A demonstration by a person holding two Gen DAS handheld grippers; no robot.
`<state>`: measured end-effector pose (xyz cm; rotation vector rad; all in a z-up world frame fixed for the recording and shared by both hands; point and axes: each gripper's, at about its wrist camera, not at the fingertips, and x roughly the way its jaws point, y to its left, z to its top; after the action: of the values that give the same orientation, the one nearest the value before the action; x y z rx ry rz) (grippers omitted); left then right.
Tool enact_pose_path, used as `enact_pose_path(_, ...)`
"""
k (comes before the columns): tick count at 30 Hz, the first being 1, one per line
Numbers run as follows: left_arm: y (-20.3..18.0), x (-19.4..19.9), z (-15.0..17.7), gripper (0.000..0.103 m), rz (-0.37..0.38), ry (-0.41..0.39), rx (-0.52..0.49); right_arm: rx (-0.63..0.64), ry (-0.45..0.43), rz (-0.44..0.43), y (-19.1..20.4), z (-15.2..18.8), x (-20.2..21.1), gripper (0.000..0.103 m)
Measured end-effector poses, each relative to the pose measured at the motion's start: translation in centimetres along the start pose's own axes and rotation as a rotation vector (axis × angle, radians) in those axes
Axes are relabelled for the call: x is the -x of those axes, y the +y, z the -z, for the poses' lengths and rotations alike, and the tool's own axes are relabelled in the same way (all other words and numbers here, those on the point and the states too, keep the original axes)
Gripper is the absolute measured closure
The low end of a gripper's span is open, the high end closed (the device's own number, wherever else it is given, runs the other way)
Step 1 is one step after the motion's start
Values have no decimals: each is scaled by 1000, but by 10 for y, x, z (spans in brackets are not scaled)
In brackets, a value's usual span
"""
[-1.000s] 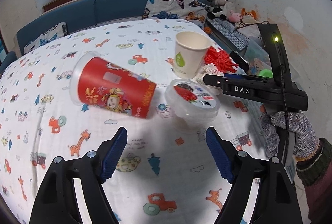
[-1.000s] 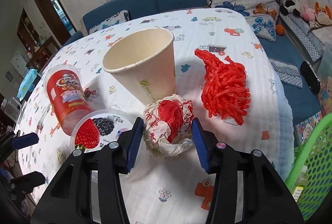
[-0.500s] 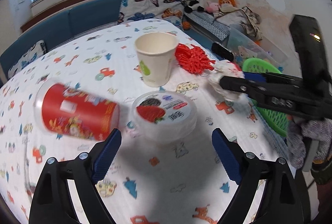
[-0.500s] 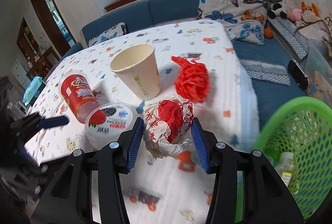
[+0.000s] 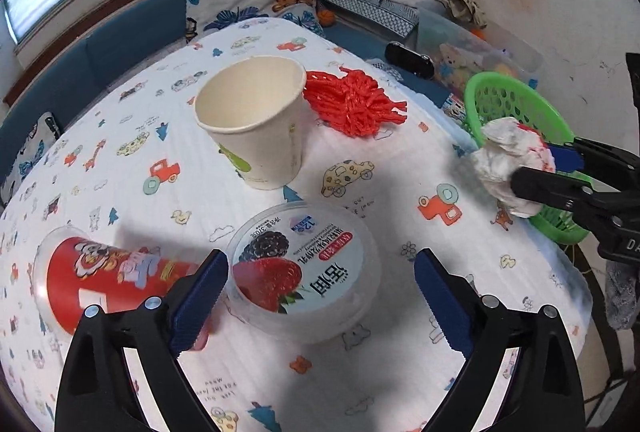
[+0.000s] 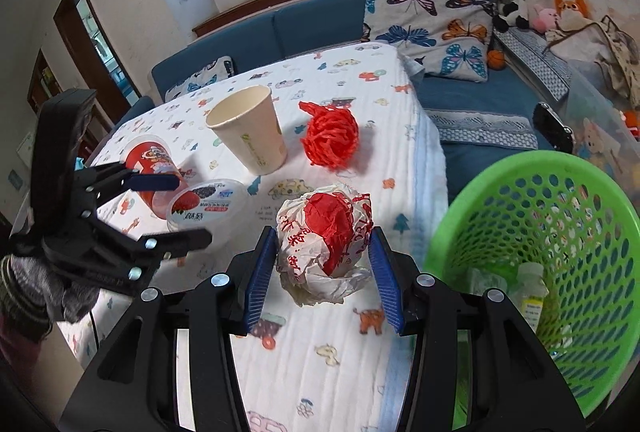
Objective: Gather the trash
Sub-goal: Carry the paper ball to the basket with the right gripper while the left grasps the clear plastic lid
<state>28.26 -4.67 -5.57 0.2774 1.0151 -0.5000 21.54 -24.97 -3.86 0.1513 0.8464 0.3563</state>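
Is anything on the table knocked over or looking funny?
Yes. The red snack canister with the clear rim lies on its side on the cartoon-print tablecloth, beside the round berry-label plastic tub, while the cream paper cup stands upright.

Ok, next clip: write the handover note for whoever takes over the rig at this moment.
Right gripper: shut on the crumpled paper wrapper, beside the green basket, not yet dropped.
Left gripper: open, jaws just been opening, hovering at the yogurt tub; pads not on it.
Still on the table: tub, red snack can on its side, upright paper cup, red mesh.
Basket already holds a bottle.
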Motion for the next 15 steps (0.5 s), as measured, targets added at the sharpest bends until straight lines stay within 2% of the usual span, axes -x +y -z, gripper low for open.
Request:
enact_pose_path(10,18,-17,-7,11,46,47,45,-26,1,5,-11,8,7,55)
enact_pose_path(15,16,-21,-9,11,47,52,30,-34,5,11,-14,11,8,55)
